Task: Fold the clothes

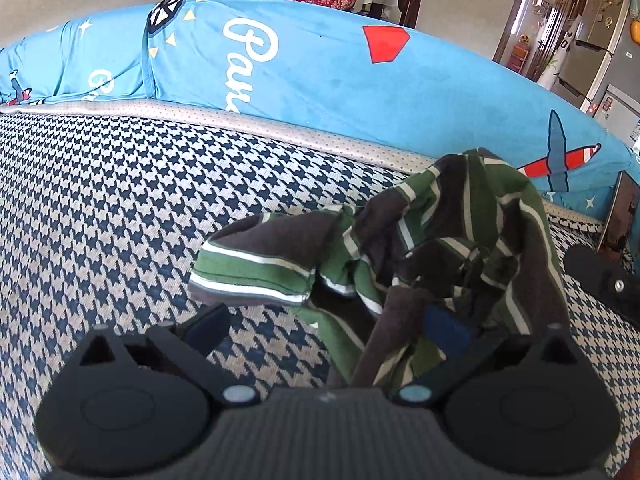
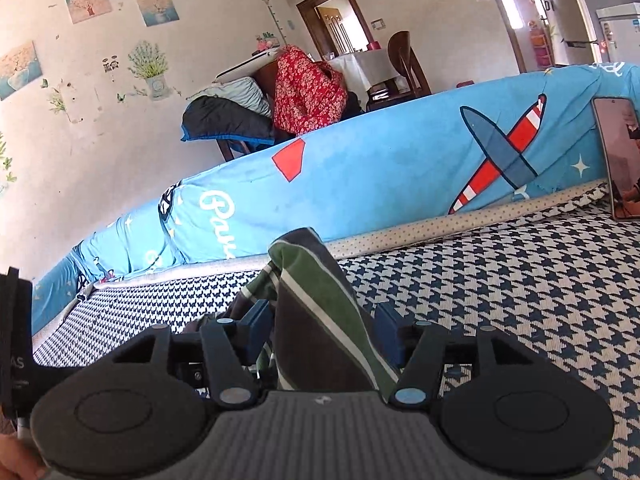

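A crumpled garment (image 1: pixel 420 240) with green, dark and white stripes lies heaped on the houndstooth mat (image 1: pixel 120 200). My left gripper (image 1: pixel 326 330) is open at its near edge. The bare left finger (image 1: pixel 208 326) rests on the mat, and the cloth drapes over the right finger (image 1: pixel 444 332). In the right wrist view, a fold of the same garment (image 2: pixel 316 300) stands upright between the blue pads (image 2: pixel 260 320), filling the gap. My right gripper (image 2: pixel 324 324) is shut on it. A black part of the right gripper (image 1: pixel 604 280) shows just right of the heap.
A long blue cushion with plane prints (image 1: pixel 320 80) runs along the mat's far edge (image 2: pixel 400 168). A phone (image 2: pixel 618 160) leans upright against it at the right. Beyond are chairs piled with clothes (image 2: pixel 308 88) and a doorway.
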### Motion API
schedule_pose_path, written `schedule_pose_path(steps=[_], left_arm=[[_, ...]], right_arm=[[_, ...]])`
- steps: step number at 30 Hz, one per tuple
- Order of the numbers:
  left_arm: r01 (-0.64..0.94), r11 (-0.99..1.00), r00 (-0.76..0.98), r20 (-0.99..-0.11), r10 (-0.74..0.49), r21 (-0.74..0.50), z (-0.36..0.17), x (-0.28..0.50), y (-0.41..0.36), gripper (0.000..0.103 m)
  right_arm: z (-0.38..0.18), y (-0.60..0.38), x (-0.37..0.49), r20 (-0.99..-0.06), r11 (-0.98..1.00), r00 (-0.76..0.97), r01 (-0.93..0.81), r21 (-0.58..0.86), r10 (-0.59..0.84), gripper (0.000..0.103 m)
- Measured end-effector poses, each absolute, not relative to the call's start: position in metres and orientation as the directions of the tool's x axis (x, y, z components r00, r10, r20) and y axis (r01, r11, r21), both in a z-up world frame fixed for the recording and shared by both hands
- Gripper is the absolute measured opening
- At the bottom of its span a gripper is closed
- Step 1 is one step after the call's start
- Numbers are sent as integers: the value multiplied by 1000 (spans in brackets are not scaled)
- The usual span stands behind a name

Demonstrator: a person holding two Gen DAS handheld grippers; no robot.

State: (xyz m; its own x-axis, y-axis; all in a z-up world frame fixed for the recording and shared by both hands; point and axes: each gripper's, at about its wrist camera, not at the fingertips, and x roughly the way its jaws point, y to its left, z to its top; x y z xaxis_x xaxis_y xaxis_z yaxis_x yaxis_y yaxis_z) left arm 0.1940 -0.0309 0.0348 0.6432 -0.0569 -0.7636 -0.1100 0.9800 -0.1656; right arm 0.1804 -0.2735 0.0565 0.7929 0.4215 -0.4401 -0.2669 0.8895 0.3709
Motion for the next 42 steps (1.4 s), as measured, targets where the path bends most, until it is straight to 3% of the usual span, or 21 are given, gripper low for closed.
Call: schedule_pose_path(steps=[13,15,17,19,22,30,42], left_arm=[[-143,976,617,-786,-42,-164,27,199,-23,103],[-142,977,615,-788,-40,-160,26,199,-25,103],[-142,977,614,-788,-38,-157,26,200,-26,103],[-140,978,616,-787,-38,-157,25,201,-28,103],[-133,980,619,-785,-36,-150,25,203,-32,103],[-133,982,634,-773,-22,-137,26,209,-34,103],[-139,984,650,-760,5,-113,29,209,-37,103]], right_arm=[[40,-238,211,-473,904,783,-262,339,404,57],[35,-234,213,-492,904,769,-265,336,408,51],[32,-231,214,-515,914,763,-257,314,391,30],[29,-233,215,-526,921,762,-245,303,376,18],[31,-240,214,-518,928,780,-213,307,351,12],[39,-273,200,-512,965,833,-90,246,208,10],[31,-334,184,-642,984,767,112,138,3,8]])
